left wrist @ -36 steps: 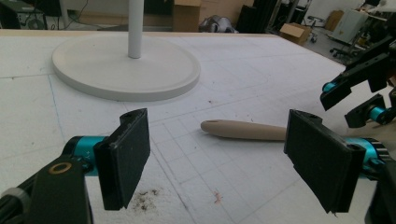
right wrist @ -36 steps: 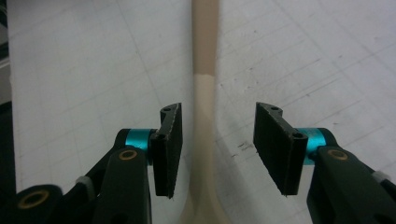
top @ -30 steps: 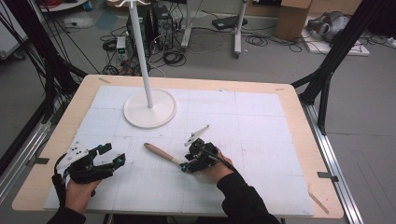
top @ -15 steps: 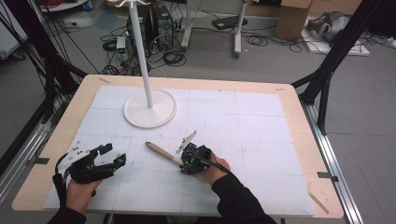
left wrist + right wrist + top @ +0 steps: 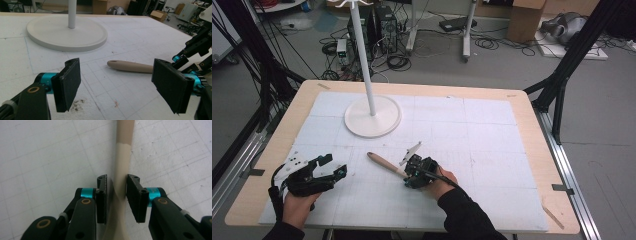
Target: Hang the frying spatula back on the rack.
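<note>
A tan, wooden-handled spatula (image 5: 381, 162) lies on the white foam board (image 5: 492, 150) in front of the person. My right gripper (image 5: 408, 175) comes at it from the near side. In the right gripper view the two jaws of the right gripper (image 5: 116, 192) pinch the spatula's neck (image 5: 124, 135), with the handle running straight away from the camera. My left gripper (image 5: 334, 166) rests at the board's near left, jaws spread wide with nothing between them. The left gripper (image 5: 122, 87) looks toward the spatula's handle (image 5: 130, 66), and the right gripper (image 5: 195, 50) shows at that view's right edge.
A white stand with a round base (image 5: 372, 117) and a thin pole (image 5: 364, 65) sits at the back left of the board; the base (image 5: 67, 35) is beyond the left jaws. The wooden table rim (image 5: 537, 150) frames the board. Cables and boxes lie on the floor behind.
My right gripper has slid left along the board to the spatula and its jaws have narrowed onto the neck. The left gripper has stayed put.
</note>
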A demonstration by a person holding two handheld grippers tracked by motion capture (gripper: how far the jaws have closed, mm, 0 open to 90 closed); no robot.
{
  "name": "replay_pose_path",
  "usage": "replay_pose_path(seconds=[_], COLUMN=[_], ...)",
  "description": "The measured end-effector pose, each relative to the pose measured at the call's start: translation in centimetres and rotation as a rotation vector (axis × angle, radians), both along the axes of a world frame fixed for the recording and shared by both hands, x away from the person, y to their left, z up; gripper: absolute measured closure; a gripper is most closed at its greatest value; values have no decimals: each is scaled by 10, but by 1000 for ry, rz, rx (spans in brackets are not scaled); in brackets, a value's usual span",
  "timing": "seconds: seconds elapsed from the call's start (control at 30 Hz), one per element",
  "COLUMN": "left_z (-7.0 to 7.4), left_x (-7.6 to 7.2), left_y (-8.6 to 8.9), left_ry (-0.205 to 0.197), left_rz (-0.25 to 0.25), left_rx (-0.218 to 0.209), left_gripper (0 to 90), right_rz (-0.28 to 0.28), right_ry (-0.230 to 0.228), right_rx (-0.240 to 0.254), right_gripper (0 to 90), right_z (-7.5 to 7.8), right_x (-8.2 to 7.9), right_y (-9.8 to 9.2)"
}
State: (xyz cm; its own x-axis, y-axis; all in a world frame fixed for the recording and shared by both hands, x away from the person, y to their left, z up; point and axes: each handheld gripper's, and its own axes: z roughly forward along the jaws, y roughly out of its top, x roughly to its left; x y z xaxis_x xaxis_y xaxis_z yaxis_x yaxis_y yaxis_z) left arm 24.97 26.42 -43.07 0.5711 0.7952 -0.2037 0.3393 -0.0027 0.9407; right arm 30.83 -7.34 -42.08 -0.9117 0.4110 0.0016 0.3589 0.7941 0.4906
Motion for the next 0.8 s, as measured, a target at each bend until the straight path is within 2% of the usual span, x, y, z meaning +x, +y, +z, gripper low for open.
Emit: replay_pose_path(seconds=[0.13,0.23,0.33,0.47,0.57,0.8], left_z=[0,0,0,0,0,-1], left_x=[0,0,0,0,0,0], left_y=[0,0,0,0,0,0], left_ry=[2,4,5,7,6,10], left_rz=[0,-2,-1,-1,-1,5], left_rx=[-1,0,0,-1,-1,-4], left_gripper=[240,241,241,242,244,252], right_rz=[2,9,9,-13,-46,-61], right_ry=[-4,-33,-45,-64,-46,-25], right_rx=[-8,-25,-35,-41,-21,29], right_gripper=[717,716,719,769,782,783], right_z=[0,0,0,0,0,-1], right_x=[-1,-4,-5,-9,-9,-8], right_y=[1,3,4,6,5,-2])
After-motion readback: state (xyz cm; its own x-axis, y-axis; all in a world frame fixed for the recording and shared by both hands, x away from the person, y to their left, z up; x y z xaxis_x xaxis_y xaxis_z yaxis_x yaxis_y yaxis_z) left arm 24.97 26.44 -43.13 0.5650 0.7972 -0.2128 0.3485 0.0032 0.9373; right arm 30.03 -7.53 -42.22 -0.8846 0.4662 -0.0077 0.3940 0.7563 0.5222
